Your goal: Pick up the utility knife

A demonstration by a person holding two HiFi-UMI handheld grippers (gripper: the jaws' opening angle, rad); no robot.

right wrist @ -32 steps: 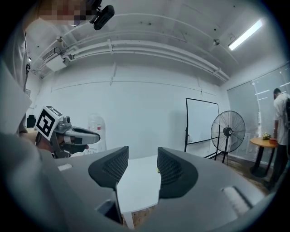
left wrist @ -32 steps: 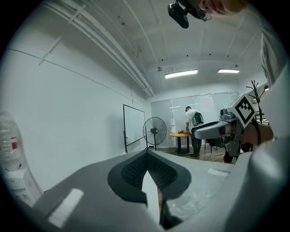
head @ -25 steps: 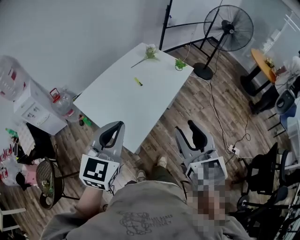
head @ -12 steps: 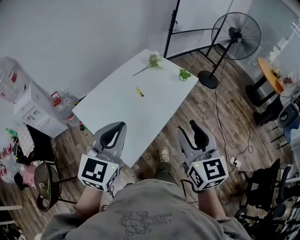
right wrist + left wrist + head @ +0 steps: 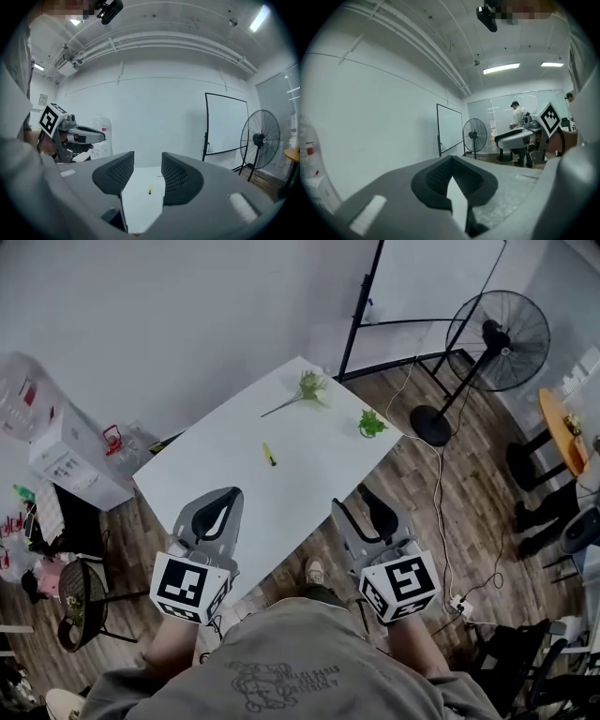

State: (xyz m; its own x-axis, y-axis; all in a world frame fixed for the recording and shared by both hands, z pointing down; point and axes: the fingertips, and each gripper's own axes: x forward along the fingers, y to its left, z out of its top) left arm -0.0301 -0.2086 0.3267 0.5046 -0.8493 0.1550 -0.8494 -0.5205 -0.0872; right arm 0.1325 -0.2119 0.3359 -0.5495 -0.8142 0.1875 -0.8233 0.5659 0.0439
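The utility knife (image 5: 269,455) is a small yellow bar lying near the middle of the white table (image 5: 225,474). Both grippers hover over the table's near corner, well short of the knife. My left gripper (image 5: 225,505) has its jaws together at the tips with nothing held; in the left gripper view (image 5: 450,161) the pads meet at a point. My right gripper (image 5: 364,512) stands open. In the right gripper view (image 5: 147,171) the knife (image 5: 150,189) shows far off through the gap between the pads.
Two small green plant sprigs (image 5: 309,387) (image 5: 372,423) lie at the table's far end. A standing fan (image 5: 497,338) and a whiteboard frame (image 5: 361,310) stand beyond it. A water dispenser (image 5: 66,460) and a round stool (image 5: 80,601) are at the left, cables (image 5: 437,493) on the floor at the right.
The table and knife have come nearer in the head view. The right gripper has shifted a little left. Both grippers keep their jaw states.
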